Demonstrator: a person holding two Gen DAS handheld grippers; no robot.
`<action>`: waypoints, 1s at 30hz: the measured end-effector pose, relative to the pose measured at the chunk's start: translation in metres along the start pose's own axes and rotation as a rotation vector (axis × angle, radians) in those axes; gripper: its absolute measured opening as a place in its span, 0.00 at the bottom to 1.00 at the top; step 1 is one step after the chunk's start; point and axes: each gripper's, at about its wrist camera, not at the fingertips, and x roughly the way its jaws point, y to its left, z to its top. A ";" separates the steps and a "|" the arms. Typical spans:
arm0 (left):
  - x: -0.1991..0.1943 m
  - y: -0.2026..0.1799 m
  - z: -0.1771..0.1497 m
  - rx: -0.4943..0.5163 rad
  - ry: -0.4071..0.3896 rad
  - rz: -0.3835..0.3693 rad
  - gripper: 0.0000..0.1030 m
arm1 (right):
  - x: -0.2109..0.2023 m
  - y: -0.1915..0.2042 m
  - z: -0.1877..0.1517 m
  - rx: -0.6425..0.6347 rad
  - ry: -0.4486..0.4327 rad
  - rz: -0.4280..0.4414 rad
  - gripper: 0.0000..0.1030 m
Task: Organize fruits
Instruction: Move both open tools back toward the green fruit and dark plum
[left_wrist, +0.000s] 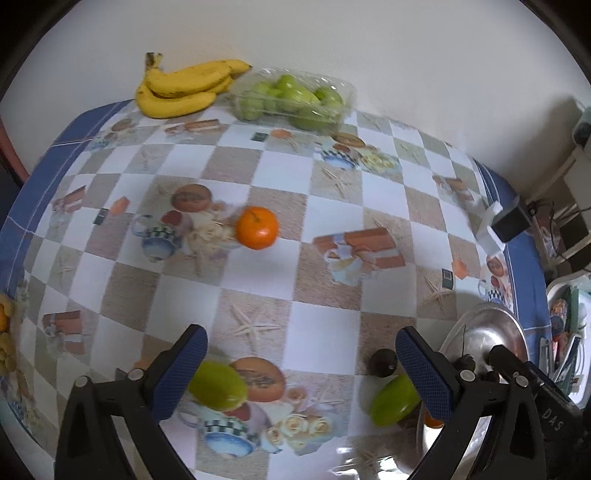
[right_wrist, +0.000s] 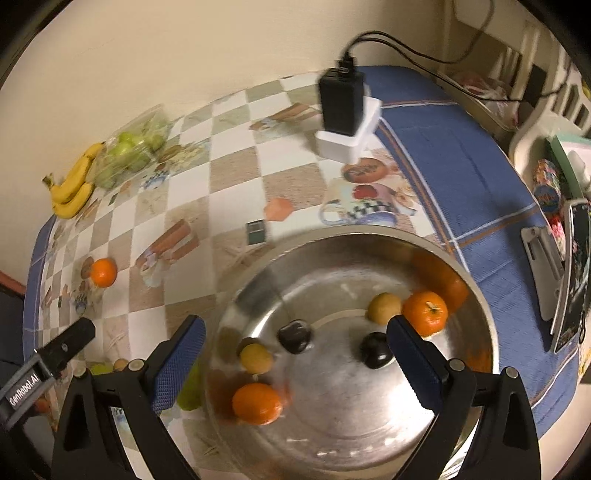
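My left gripper (left_wrist: 301, 363) is open and empty above the table. A green fruit (left_wrist: 218, 386) lies by its left finger, another green fruit (left_wrist: 393, 400) and a dark plum (left_wrist: 384, 362) by its right finger. An orange (left_wrist: 257, 227) sits mid-table, also in the right wrist view (right_wrist: 103, 272). My right gripper (right_wrist: 295, 354) is open and empty over a steel bowl (right_wrist: 476, 295) holding two oranges (right_wrist: 256, 403), two dark plums (right_wrist: 294, 336) and two yellow fruits (right_wrist: 256, 357).
Bananas (left_wrist: 181, 88) and a clear pack of green fruit (left_wrist: 295, 99) lie at the far wall. A black adapter on a white box (right_wrist: 345, 110) stands near the blue table edge. Clutter (right_wrist: 554, 206) sits off the table at the right.
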 end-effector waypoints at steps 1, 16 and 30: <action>-0.002 0.005 0.000 -0.009 -0.005 0.002 1.00 | 0.000 0.005 -0.001 -0.013 0.001 0.008 0.96; -0.009 0.081 -0.012 -0.191 -0.024 0.043 1.00 | 0.010 0.101 -0.023 -0.253 0.064 0.157 0.96; 0.013 0.091 -0.026 -0.240 0.069 0.012 1.00 | 0.045 0.128 -0.035 -0.396 0.118 0.135 0.96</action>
